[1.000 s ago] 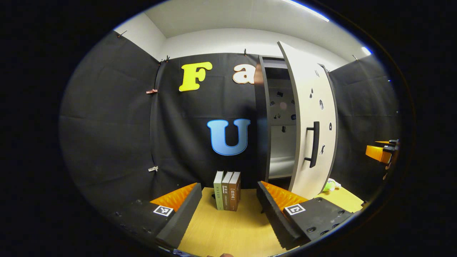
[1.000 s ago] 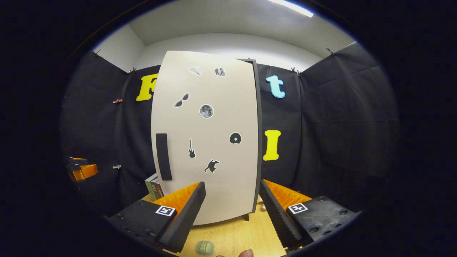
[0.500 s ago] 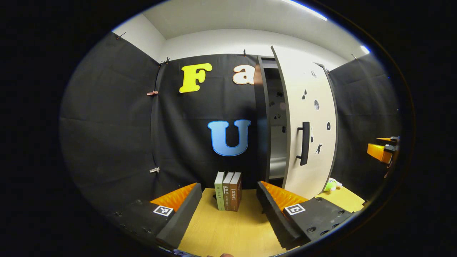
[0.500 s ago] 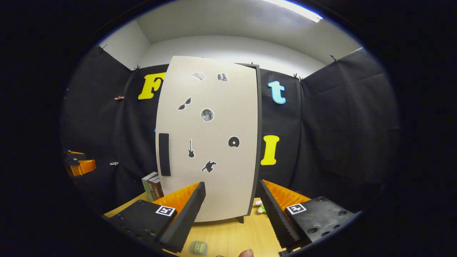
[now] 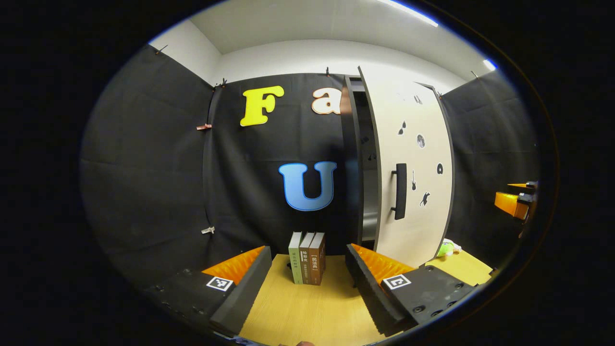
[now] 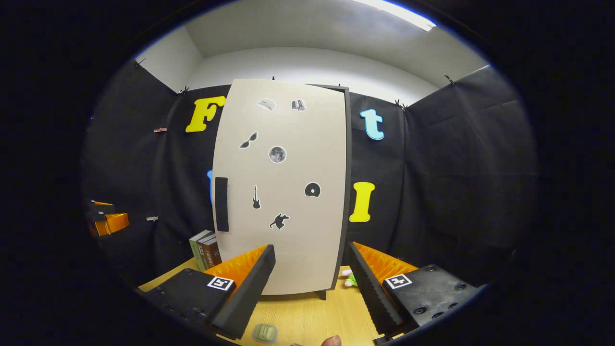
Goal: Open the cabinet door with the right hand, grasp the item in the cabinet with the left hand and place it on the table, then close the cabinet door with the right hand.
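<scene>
The cabinet's beige door (image 5: pixel 418 192), dotted with small stickers, stands a narrow gap from shut, its dark bar handle (image 5: pixel 399 191) facing out. A thin strip of the cabinet's inside (image 5: pixel 369 192) shows beside it. In the right gripper view the door (image 6: pixel 283 192) faces me almost squarely, with its handle (image 6: pixel 221 203) at the left. My right gripper (image 6: pixel 311 250) is open just in front of the door's lower part, gripping nothing. My left gripper (image 5: pixel 308 259) is open over the wooden table (image 5: pixel 312 312). A small green toy (image 5: pixel 444 249) lies on the table by the cabinet's right foot.
Three books (image 5: pixel 307 258) stand upright on the table against the back wall, left of the cabinet. A small pale green object (image 6: pixel 265 332) lies on the table near my right gripper. The right gripper (image 5: pixel 516 204) shows at the far right of the left gripper view.
The door has swung further toward shut, narrowing the gap into the cabinet. My right gripper has drawn back slightly from the door. The left gripper has stayed still.
</scene>
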The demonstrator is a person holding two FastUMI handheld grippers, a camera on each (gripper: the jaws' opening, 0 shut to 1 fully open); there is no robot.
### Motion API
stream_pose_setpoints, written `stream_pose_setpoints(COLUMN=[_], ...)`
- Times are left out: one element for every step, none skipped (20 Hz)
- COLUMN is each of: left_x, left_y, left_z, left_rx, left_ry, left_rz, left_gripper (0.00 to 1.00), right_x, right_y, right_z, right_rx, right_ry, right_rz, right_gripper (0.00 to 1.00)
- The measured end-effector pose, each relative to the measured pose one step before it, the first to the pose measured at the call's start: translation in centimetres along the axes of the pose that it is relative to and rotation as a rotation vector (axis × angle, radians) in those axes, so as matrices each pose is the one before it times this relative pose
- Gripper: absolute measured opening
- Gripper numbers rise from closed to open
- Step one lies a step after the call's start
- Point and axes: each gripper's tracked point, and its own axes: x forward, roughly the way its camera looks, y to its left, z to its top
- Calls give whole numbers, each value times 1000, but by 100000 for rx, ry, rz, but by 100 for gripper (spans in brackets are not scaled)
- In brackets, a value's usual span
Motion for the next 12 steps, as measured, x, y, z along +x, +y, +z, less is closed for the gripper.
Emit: stream_pose_setpoints(left_x=[-25,-96,-29,-112,-83,-63,-44,36,-117,16,28,6], left_y=[90,5,33,110,59,68,58,9,72,-32,-77,-87], left_z=[252,261,227,287,340,191,144,14,-141,-115,-115,-13], left_rx=[-376,-392,-428,-465,-443,-291,-100,138,219,155,-6,-71], left_ry=[-874,-936,-987,-1155,-1133,-826,-657,-9,179,291,257,139], left_rz=[253,-4,122,154,-54,242,5,-69,152,-61,-141,-261], left_gripper=[97,97,97,97,97,97,97,97,98,98,98,98], right_x=[12,-61,6,-71,-30,26,37,-44,78,8,4,-21], right_y=[16,-19,0,-38,17,36,16,17,71,12,-1,-18], right_z=[5,45,2,44,7,-36,-26,-46,-53,-18,34,57], right_rx=[44,53,13,64,205,130,-26,-66,42,53,-39,-44], right_ry=[-41,-46,-127,0,13,107,33,203,57,71,21,27], right_rz=[-97,6,-55,-132,1,63,-16,73,118,109,21,39], right_gripper=[98,98,98,98,98,98,98,98,98,98,98,98])
